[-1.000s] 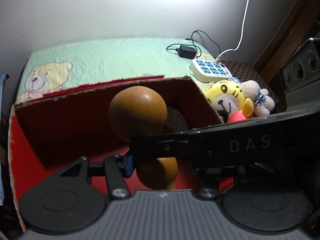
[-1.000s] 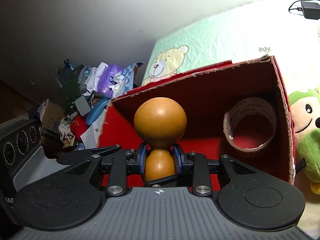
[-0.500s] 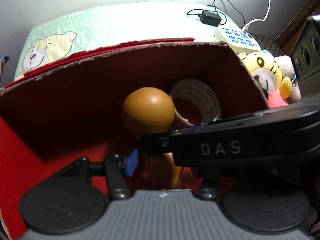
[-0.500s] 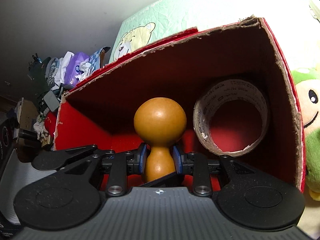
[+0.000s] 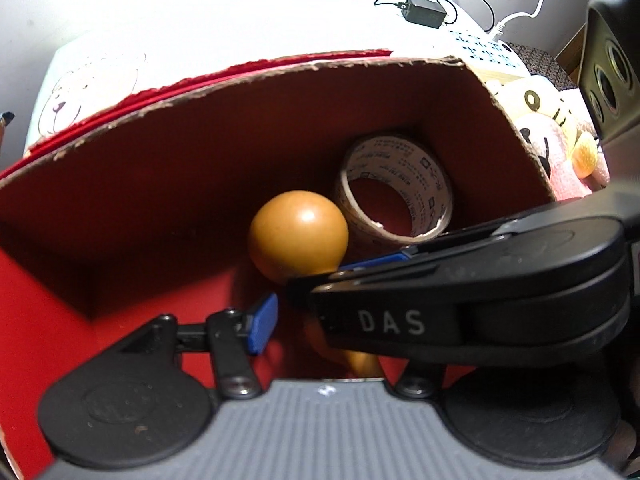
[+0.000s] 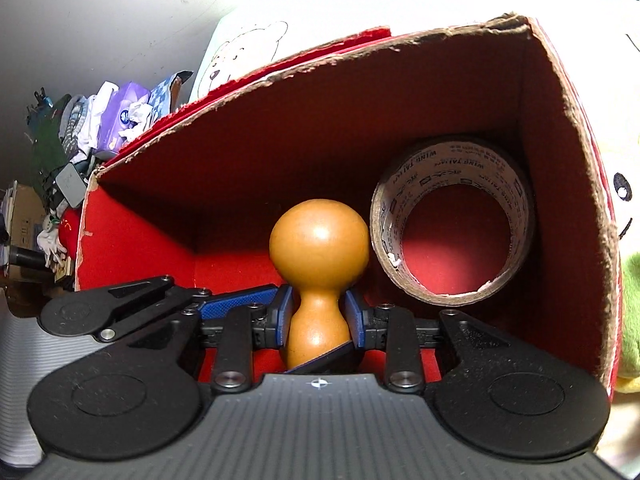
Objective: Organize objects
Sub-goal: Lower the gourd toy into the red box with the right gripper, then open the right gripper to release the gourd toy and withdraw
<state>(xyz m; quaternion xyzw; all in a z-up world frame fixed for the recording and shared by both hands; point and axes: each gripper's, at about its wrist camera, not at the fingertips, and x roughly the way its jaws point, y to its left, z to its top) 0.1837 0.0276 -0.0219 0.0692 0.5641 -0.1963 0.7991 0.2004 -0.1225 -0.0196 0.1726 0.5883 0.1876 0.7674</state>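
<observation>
Left gripper [image 5: 320, 320] now opening off gourd [image 5: 298, 236].

A glossy orange-brown wooden gourd [image 6: 319, 256], round ball on top and a narrower waist below, stands upright down inside the red cardboard box [image 6: 568, 168], near the middle of its floor. Just beside it, in the box's far right corner, a roll of tan packing tape [image 6: 452, 220] with printed lettering leans tilted against the walls, its open core showing the red floor.
</observation>
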